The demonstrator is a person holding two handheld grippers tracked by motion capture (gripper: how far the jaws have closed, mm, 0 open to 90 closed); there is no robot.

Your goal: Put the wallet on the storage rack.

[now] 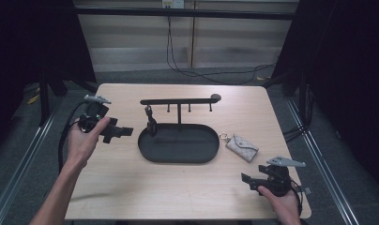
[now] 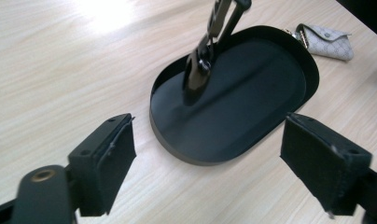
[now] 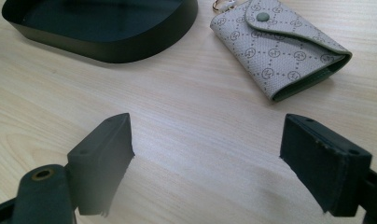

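Note:
A black oval tray (image 1: 178,149) with a hook rail (image 1: 178,101) on a post stands mid-table. From the rail's left hook hangs a dark key fob (image 1: 151,123), its end in the tray (image 2: 270,70); the fob (image 2: 200,70) is close in the left gripper view. A grey patterned key pouch (image 1: 242,147) with a ring lies on the wood right of the tray, and the pouch (image 3: 280,46) lies ahead of my right jaws. My left gripper (image 1: 124,131) is open, held left of the tray. My right gripper (image 1: 245,177) is open near the front right, with nothing between its jaws.
The wooden table (image 1: 131,187) has bare wood in front of the tray and at both sides. Dark curtains and metal rails flank the table, and cables run over the floor behind it.

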